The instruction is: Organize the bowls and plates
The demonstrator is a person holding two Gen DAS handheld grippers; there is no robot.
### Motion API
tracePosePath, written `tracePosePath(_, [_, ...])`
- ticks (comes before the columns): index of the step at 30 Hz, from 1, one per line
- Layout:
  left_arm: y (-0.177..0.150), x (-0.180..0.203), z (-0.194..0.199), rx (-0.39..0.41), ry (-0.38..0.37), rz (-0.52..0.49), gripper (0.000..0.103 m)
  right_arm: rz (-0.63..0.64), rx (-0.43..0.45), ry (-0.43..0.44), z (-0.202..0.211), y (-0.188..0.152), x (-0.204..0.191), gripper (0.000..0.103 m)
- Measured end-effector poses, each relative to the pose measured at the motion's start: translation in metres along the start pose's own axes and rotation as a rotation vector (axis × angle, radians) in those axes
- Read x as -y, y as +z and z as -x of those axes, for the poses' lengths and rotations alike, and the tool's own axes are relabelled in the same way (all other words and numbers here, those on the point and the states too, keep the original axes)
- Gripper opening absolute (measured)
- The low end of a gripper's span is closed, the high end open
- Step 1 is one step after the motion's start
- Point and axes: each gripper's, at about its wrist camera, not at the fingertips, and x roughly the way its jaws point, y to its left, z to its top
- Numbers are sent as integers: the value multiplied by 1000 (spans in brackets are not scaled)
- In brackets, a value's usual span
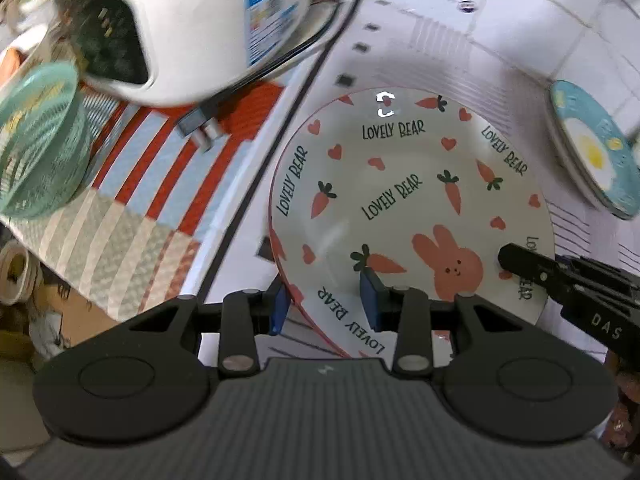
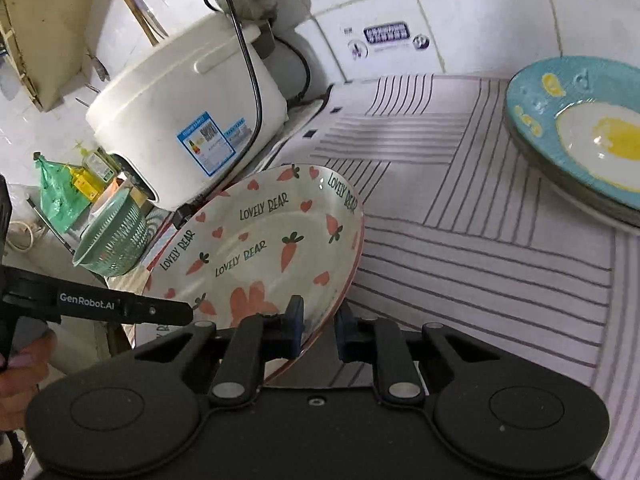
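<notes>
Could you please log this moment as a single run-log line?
left hand-held gripper: shut on carrot plate rim | right hand-held gripper: shut on same rim | plate: tilted | egg plate: on striped cloth

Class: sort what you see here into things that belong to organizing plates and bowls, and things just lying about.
Job: white round carrot-print plate; blue egg-print plates, stacked.

Lying about: white rice cooker; green slotted plastic basket; striped cloth.

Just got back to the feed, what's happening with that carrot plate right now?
A person is holding the carrot plate with both grippers at once. The left gripper has its rim between its blue pads, and the right gripper is clamped on the rim on another side, tilting the plate up off the striped cloth. A stack of blue egg plates sits further back, next to the tiled wall.
</notes>
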Motion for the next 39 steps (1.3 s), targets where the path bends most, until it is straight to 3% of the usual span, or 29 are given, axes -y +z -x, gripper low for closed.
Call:
tracePosePath(10, [24,60,28,75,-68,-119,36,-14,105,-41,67,5,18,23])
tracePosePath(22, [64,154,25,132,-203,-227,36,-51,247,-190,142,19,61,23])
tracePosePath(29, [83,185,-9,110,-224,-219,36,-116,286,-247,147,32,96,23])
tracePosePath(39, [94,217,-52,59,-234,-288,36,-227,275,-299,139,37,140,23])
